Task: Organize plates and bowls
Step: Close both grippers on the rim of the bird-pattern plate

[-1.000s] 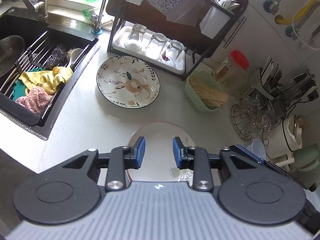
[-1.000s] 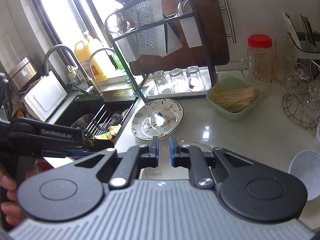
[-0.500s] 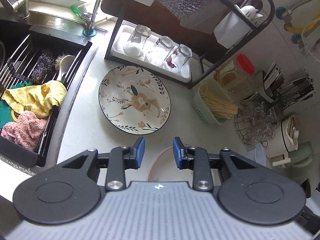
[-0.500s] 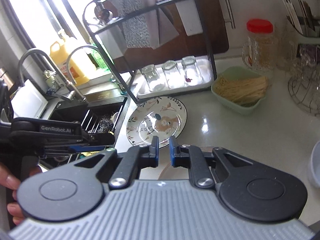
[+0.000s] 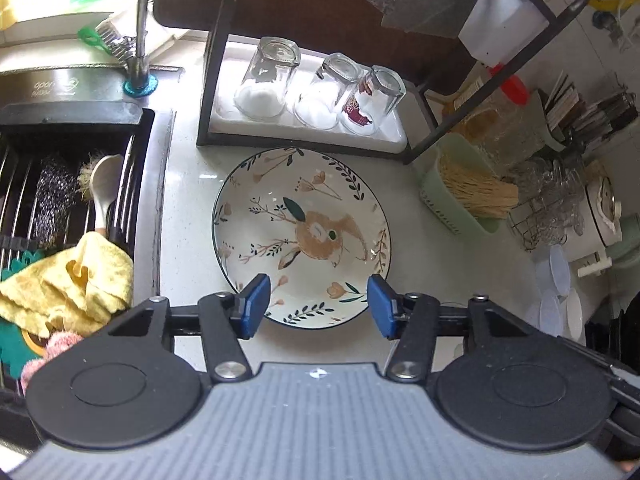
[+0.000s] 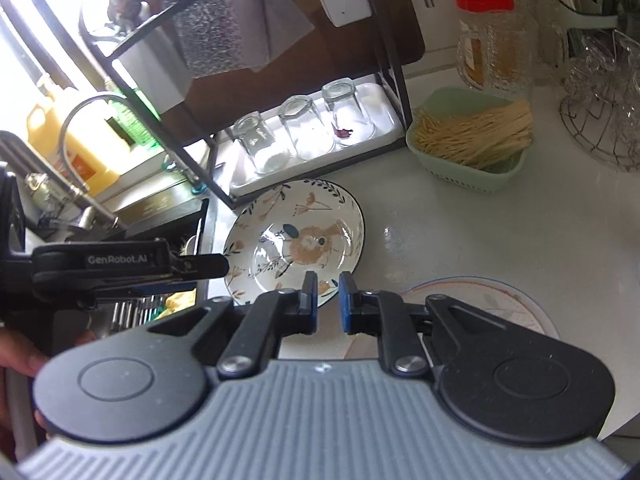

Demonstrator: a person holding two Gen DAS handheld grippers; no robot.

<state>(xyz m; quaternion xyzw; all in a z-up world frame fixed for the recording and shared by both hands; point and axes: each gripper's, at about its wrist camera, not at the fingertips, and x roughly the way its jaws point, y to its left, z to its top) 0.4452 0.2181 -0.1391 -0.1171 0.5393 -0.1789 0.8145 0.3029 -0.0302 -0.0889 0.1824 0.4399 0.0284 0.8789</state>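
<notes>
Left hand-held gripper (image 5: 318, 304), lettered "GenRobot.AI", hangs over the rabbit-patterned plate (image 5: 302, 236) on the bench (image 5: 188, 240), jaws opening with nothing between; right hand-held gripper (image 6: 328, 300) is nearly closed, empty.

Counts, both views:

- 1 rabbit-pattern plate (image 5: 302, 236), centre of left wrist view.
- 1 pale plate w/ thin rim line (image 6: 492, 300), lower right of right wrist view, partly hidden.
- 3 upturned glasses (image 5: 320, 88) on 1 white tray (image 5: 394, 136), upper centre.
- 1 black rack (image 5: 208, 80) over tray.
- 1 green basket (image 6: 468, 168) of noodles, right.
- 1 red-lid jar (image 6: 488, 40), upper right.
- 1 yellow cloth (image 5: 76, 280), 1 spoon (image 5: 104, 188), 1 steel scourer (image 5: 52, 200), left.
- 2 grippers: left gripper (image 5: 318, 306), right gripper (image 6: 328, 296).
</notes>
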